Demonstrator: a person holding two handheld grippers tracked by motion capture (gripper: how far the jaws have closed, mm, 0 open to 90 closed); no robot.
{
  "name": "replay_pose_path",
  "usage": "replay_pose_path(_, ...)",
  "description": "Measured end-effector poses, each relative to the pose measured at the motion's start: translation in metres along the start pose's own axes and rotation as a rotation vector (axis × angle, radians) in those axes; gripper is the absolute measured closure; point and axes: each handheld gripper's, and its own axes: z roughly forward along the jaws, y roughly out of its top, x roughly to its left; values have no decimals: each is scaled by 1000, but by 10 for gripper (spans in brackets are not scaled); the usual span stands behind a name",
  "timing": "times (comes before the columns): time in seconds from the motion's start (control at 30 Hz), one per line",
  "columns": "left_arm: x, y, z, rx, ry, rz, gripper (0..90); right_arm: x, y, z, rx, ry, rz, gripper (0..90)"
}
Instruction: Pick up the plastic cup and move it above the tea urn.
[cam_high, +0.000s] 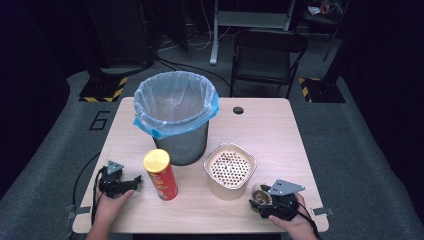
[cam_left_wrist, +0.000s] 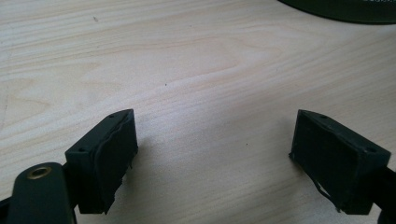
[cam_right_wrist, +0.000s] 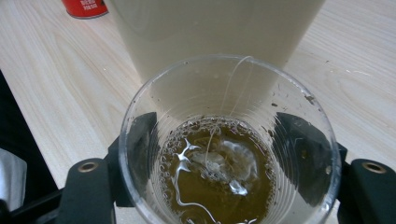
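Observation:
A clear plastic cup (cam_right_wrist: 224, 154) holds brown liquid with a tea bag and its string. My right gripper (cam_right_wrist: 229, 135) is shut on it, one jaw pressed to each side. In the high view this cup (cam_high: 258, 193) and the right gripper (cam_high: 261, 199) are at the table's front right, just in front of a beige container (cam_high: 230, 171) with a perforated strainer top. That container's wall (cam_right_wrist: 210, 28) rises right behind the cup. My left gripper (cam_high: 133, 183) rests at the front left, open, beside a red chip can (cam_high: 161, 175) with a yellow lid. Its jaws stand wide apart over bare wood (cam_left_wrist: 215, 126).
A metal trash bin (cam_high: 176, 116) lined with a clear and blue bag stands at the table's middle back; its dark base (cam_left_wrist: 345, 8) edges the left gripper view. The wooden table (cam_high: 270, 135) has a cable hole (cam_high: 238, 110) at the back. A folding chair (cam_high: 267, 55) stands behind the table.

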Motion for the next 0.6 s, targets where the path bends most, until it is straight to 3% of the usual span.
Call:
replay_pose_path(0.17, 0, 0, 0, 0, 0, 0, 140, -15, 6, -6, 3, -16, 37, 319)
replay_pose_path(0.6, 0, 0, 0, 0, 0, 0, 140, -42, 29, -18, 2, -65, 22, 322)
